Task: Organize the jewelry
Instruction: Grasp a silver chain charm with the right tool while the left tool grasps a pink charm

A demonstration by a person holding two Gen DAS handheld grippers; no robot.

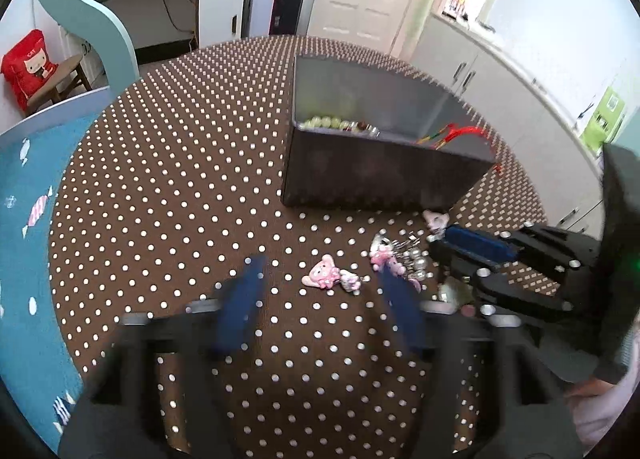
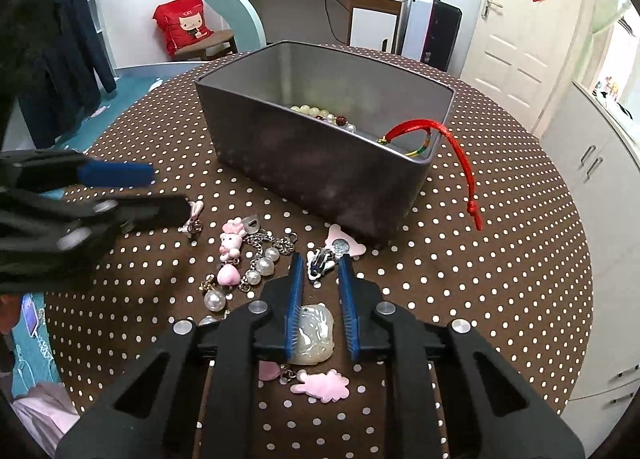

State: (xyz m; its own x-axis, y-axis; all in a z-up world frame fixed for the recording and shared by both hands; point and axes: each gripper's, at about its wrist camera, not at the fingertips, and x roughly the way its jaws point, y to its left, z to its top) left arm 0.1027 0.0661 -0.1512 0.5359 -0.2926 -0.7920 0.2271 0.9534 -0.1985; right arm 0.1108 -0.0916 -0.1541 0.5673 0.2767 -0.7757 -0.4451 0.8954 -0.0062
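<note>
Box: one grey tin (image 2: pixel 320 163) on my polka-dot worktop (image 2: pixel 500 279), beads and one red cord (image 2: pixel 456 155) inside.
Charms: loose pile (image 2: pixel 248 259) before box.
Left fingers (image 1: pixel 320 299): apart, holding nothing.
Right fingers (image 2: pixel 322 279): narrowly apart, one blue-white charm (image 2: pixel 320 263) between tips.

Grey bin (image 2: pixel 320 163), red cord (image 2: pixel 456 155), brown white-dotted tablecloth (image 2: pixel 480 299).

Tin (image 2: pixel 320 167): grey, open-topped, upright, beyond both tongs; pale beads (image 2: pixel 308 109) and a red cord (image 2: pixel 452 143) draped over its rim.
Pearl chain (image 2: pixel 260 263): left of right tongs (image 2: pixel 322 263).
Pink charm (image 1: pixel 324 277): between left tongs' (image 1: pixel 320 287) tips.
Pale pendant (image 2: pixel 316 333): flat, between right tongs' blue pads.
</note>
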